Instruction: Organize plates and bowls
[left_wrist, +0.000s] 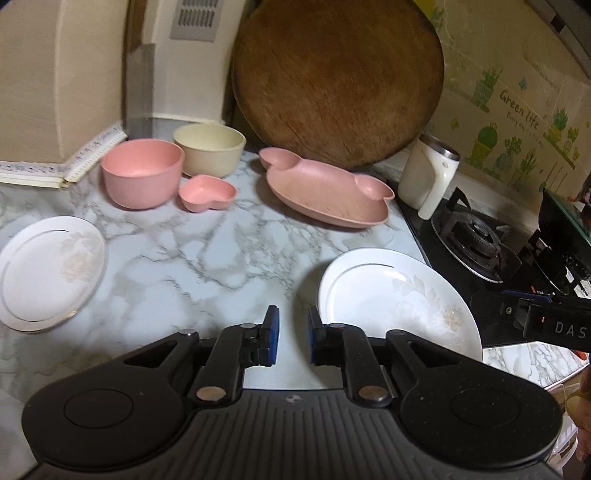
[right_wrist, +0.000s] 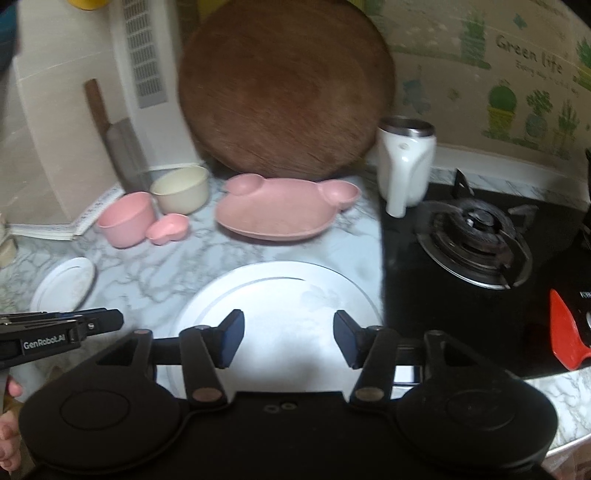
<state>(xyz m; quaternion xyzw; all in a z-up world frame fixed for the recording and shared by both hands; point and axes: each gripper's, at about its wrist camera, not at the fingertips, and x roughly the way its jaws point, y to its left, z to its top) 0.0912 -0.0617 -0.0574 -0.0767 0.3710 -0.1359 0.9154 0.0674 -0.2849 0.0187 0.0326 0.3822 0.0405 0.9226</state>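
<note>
Left wrist view: two white plates (left_wrist: 51, 273), two bowls (left_wrist: 142, 173).

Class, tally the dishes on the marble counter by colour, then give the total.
Pink: 3 (bowl, heart dish, eared plate)
White: 2 (left plate, right plate)
Cream: 1 (bowl)
Total: 6
</note>
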